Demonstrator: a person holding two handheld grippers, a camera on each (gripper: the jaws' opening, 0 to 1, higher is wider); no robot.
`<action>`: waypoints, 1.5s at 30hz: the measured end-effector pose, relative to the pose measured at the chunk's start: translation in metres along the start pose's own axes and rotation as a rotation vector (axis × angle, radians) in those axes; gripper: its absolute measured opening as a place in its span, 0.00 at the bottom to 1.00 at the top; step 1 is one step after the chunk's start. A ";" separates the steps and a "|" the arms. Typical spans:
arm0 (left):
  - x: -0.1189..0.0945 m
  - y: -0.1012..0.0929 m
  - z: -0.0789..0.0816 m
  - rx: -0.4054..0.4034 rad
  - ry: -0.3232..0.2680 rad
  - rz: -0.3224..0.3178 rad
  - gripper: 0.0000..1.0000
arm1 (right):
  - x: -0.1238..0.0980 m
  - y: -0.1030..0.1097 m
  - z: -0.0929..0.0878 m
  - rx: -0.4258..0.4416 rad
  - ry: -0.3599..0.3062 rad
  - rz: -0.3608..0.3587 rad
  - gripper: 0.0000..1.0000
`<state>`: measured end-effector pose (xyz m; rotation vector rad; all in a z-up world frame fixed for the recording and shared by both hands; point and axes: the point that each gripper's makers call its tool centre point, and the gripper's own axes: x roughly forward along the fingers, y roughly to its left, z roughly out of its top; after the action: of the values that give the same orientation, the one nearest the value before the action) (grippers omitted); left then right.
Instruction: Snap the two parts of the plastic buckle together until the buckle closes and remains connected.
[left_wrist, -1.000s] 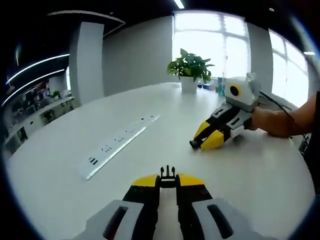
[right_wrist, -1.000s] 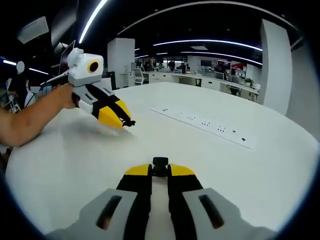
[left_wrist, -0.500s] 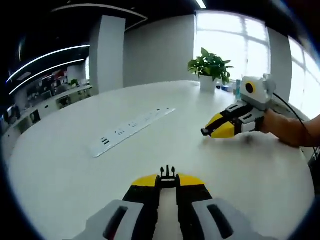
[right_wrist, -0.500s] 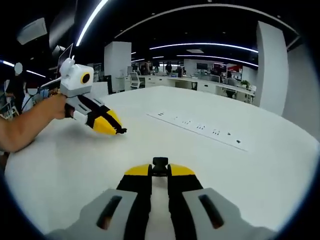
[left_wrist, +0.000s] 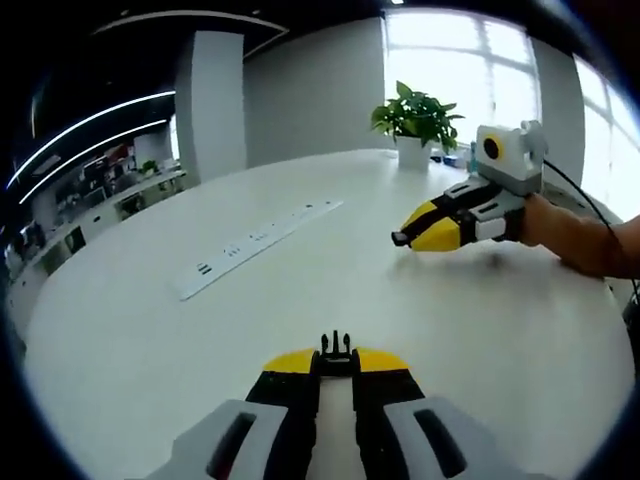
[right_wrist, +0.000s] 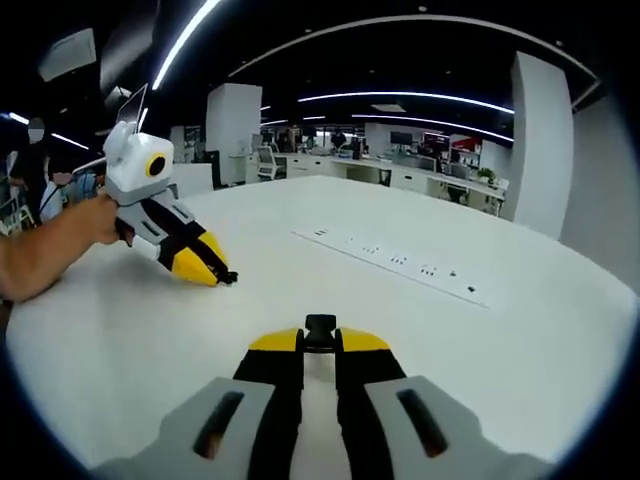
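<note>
My left gripper (left_wrist: 337, 364) is shut on a small black pronged buckle part (left_wrist: 337, 347) that sticks out past its yellow tips, low over the white table (left_wrist: 150, 360). My right gripper (right_wrist: 320, 346) is shut on the other black buckle part (right_wrist: 320, 325), a short blocky piece. Each gripper shows in the other's view, held by a hand. The right gripper (left_wrist: 402, 238) hovers far right with something dark at its tip. The left gripper (right_wrist: 226, 277) points down at the table on the left. The two parts are well apart.
A long white power strip (left_wrist: 255, 243) (right_wrist: 400, 263) lies flat on the table between the grippers and its far edge. A potted plant (left_wrist: 414, 118) stands at the far side by the windows. Office desks and a pillar (right_wrist: 538, 130) lie beyond the table.
Both views have shifted a little with the hands. In the right gripper view the left gripper has slid left and tipped lower toward the table. Both grippers stay shut on their parts.
</note>
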<state>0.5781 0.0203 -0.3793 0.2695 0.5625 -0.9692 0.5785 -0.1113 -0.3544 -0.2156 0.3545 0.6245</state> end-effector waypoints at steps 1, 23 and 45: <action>-0.001 0.000 0.000 -0.006 -0.006 0.006 0.10 | 0.003 -0.005 0.001 0.004 -0.001 -0.002 0.10; -0.020 -0.017 -0.002 -0.008 -0.052 0.037 0.10 | -0.023 0.024 0.005 0.020 -0.012 -0.003 0.10; -0.031 -0.025 -0.003 -0.027 -0.068 0.039 0.10 | -0.031 0.029 -0.006 0.039 0.003 -0.009 0.10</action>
<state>0.5430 0.0299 -0.3640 0.2219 0.5061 -0.9290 0.5357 -0.1065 -0.3510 -0.1805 0.3677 0.6078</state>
